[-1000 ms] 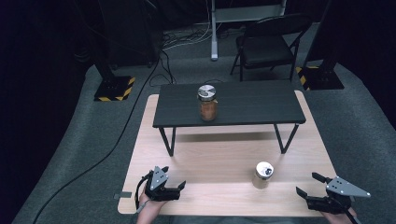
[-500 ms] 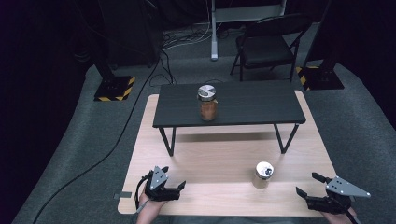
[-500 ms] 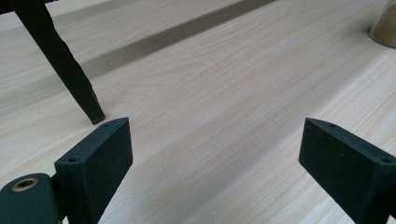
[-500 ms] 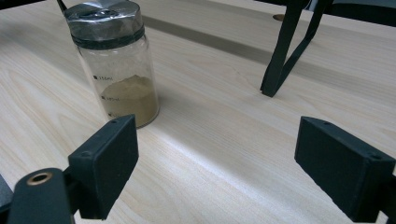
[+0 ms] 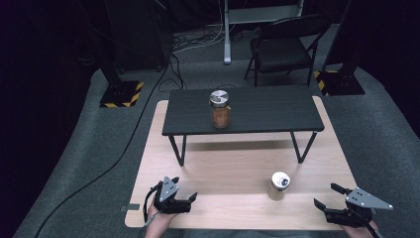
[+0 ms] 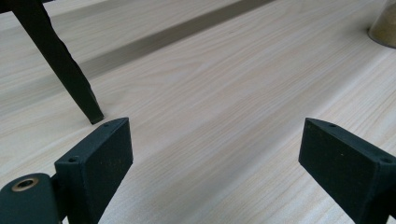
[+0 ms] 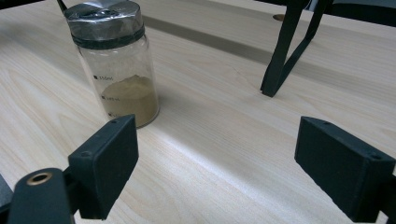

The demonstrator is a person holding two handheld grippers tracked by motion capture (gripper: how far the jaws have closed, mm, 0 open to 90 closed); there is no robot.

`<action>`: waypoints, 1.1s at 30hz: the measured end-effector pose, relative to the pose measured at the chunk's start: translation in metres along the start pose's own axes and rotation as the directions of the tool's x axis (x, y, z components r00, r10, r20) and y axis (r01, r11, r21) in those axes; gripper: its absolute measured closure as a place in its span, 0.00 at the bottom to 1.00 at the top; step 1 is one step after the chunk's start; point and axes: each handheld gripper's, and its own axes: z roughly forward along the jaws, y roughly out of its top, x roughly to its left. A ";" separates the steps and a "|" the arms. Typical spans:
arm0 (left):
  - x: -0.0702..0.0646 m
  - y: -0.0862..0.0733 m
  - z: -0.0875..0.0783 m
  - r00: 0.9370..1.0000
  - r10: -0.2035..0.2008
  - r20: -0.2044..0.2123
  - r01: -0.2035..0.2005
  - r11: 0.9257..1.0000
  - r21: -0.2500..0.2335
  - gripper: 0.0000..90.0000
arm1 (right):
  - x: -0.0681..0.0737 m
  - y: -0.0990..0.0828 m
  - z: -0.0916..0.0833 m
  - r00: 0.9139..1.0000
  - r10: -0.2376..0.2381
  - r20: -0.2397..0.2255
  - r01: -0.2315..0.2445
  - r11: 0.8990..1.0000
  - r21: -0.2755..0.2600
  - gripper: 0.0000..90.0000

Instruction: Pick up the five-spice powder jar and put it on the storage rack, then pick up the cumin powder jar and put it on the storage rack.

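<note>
The wooden desk (image 5: 237, 173) carries everything here, with a small black bench (image 5: 257, 111) standing on its far half. On top of that bench stands a jar (image 5: 220, 110) of reddish-brown contents, upright, well beyond both claws.

Closer in, a small glass jar (image 5: 279, 186) with a silver lid stands upright on the desk, its long axis vertical, a little tan powder in the bottom. It lies ahead of and to the left of the right claw (image 5: 328, 196), near it; in the right gripper view the same jar (image 7: 114, 65) sits just past the left-hand jaw, off the gap's centre line. The right claw (image 7: 215, 163) is spread wide and holds nothing.

The left claw (image 5: 190, 199) is well apart from this jar, which lies far off to its right; in the left gripper view the jar's base (image 6: 385, 25) shows at the upper right corner. The left claw (image 6: 215, 163) is likewise wide and empty, facing bare wood and a bench leg (image 6: 60, 65).

Judging by this, the right claw is the nearer one, and it would need to swing left to bring the jar between its jaws.
</note>
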 end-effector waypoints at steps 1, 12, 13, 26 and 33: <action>0.000 0.000 0.000 1.000 0.001 0.002 -0.001 1.000 0.003 0.10 | 0.000 0.000 0.000 1.000 0.000 0.000 0.000 1.000 0.000 0.13; 0.000 0.001 0.001 1.000 0.005 0.006 -0.005 1.000 0.005 0.10 | 0.000 0.000 0.000 1.000 -0.004 -0.001 0.004 1.000 -0.003 0.13; 0.000 0.000 0.001 1.000 0.004 0.007 -0.004 1.000 0.005 0.10 | 0.000 0.000 0.000 1.000 -0.004 -0.002 0.004 1.000 -0.002 0.13; 0.000 0.001 0.002 1.000 0.004 0.008 -0.004 1.000 0.008 0.10 | 0.001 0.000 0.001 1.000 -0.006 -0.009 0.006 1.000 -0.005 0.13; 0.000 0.001 0.002 1.000 0.005 0.011 -0.005 1.000 0.009 0.10 | 0.002 0.001 0.002 1.000 -0.012 -0.021 0.012 1.000 -0.004 0.13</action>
